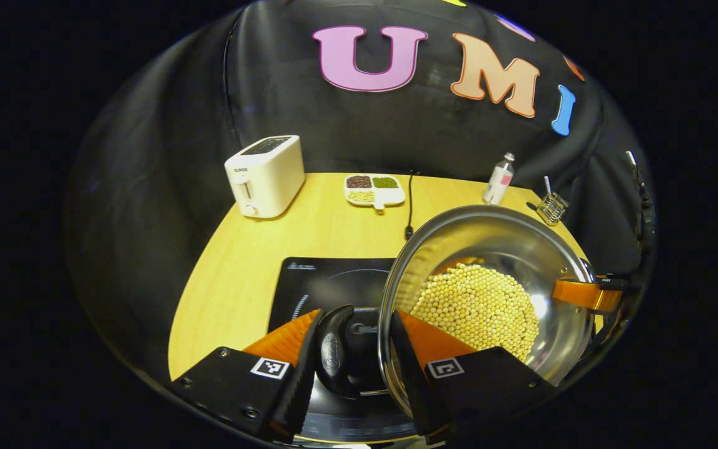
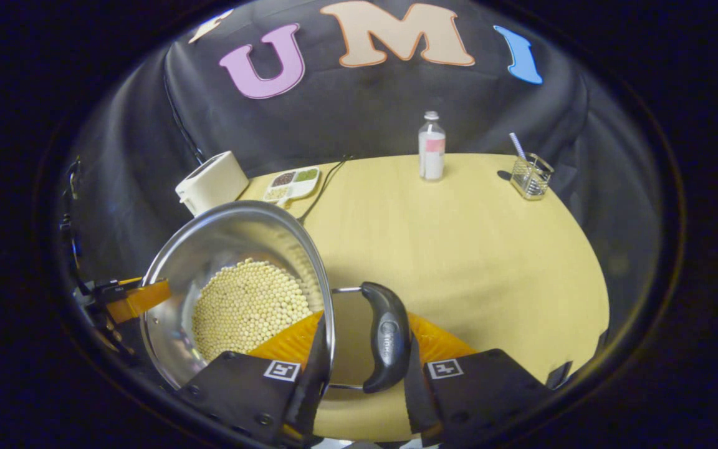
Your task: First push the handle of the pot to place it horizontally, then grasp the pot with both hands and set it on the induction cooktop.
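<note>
A steel pot (image 1: 496,243) holding soybeans (image 1: 477,305) hangs over the right part of the black induction cooktop (image 1: 328,280); whether it touches the cooktop I cannot tell. My left gripper (image 1: 356,324) is shut on the pot's black side handle (image 1: 334,352), with one finger inside the rim. My right gripper (image 2: 365,324) is shut the same way on the opposite black handle (image 2: 387,337) of the pot (image 2: 228,243), again one finger inside the rim by the beans (image 2: 247,305). Each view shows the other gripper (image 1: 589,293) (image 2: 128,296) at the pot's far side.
On the yellow table (image 2: 490,262) stand a white toaster (image 1: 265,174) at the back left, a divided dish of grains (image 1: 374,189), a small bottle (image 2: 432,146) and a wire holder with a straw (image 2: 530,174). A black cable (image 1: 409,206) runs from the back towards the cooktop.
</note>
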The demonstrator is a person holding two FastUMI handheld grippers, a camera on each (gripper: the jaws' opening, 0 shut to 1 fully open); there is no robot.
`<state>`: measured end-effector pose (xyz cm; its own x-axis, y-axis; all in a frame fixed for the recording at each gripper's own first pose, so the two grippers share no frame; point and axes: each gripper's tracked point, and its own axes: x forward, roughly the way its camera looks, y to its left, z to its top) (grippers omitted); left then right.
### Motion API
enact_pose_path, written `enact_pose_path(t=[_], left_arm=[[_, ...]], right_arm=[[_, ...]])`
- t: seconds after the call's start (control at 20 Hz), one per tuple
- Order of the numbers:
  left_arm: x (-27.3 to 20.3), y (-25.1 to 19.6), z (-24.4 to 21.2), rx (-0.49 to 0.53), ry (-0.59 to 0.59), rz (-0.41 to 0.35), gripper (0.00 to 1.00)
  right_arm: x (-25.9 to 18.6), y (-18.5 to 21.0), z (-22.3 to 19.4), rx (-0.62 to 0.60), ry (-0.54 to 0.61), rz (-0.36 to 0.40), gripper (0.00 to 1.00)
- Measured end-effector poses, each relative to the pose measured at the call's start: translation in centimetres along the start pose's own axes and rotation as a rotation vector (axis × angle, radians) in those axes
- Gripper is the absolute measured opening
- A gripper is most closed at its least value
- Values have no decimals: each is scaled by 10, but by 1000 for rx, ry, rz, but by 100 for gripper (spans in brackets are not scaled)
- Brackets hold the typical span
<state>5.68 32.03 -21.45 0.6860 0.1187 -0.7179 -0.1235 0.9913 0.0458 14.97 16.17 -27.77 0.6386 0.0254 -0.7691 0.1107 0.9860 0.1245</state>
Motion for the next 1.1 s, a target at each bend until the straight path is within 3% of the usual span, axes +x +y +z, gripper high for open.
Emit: enact_pose_path(t=[0.1, 0.4, 0.45, 0.5, 0.55, 0.65, 0.7, 0.8, 0.95, 1.0, 1.1], left_arm=[[2, 24, -3, 6, 12, 6, 66], [9, 69, -15, 4, 37, 26, 66], [12, 73, -16, 5, 38, 25, 67], [15, 76, -17, 5, 44, 26, 66], [17, 80, -19, 7, 50, 27, 66], [21, 87, -21, 7, 60, 28, 67], [23, 90, -22, 10, 63, 28, 66], [24, 95, -26, 3, 70, 30, 66], [26, 99, -30, -5, 72, 26, 67], [26, 100, -29, -6, 67, 27, 66], [28, 103, -28, 2, 66, 24, 66]], right_arm=[[7, 24, -9, 7, 10, 4, 59], [25, 67, -27, 14, 41, 19, 60], [30, 71, -29, 13, 43, 18, 53], [33, 75, -31, 15, 47, 16, 53], [36, 77, -33, 14, 52, 15, 59], [42, 85, -36, 14, 61, 14, 59], [46, 86, -37, 14, 64, 15, 53], [52, 88, -39, 10, 71, 14, 59], [53, 92, -40, 5, 68, 12, 59], [54, 93, -39, 0, 66, 12, 54], [53, 95, -39, 4, 64, 8, 53]])
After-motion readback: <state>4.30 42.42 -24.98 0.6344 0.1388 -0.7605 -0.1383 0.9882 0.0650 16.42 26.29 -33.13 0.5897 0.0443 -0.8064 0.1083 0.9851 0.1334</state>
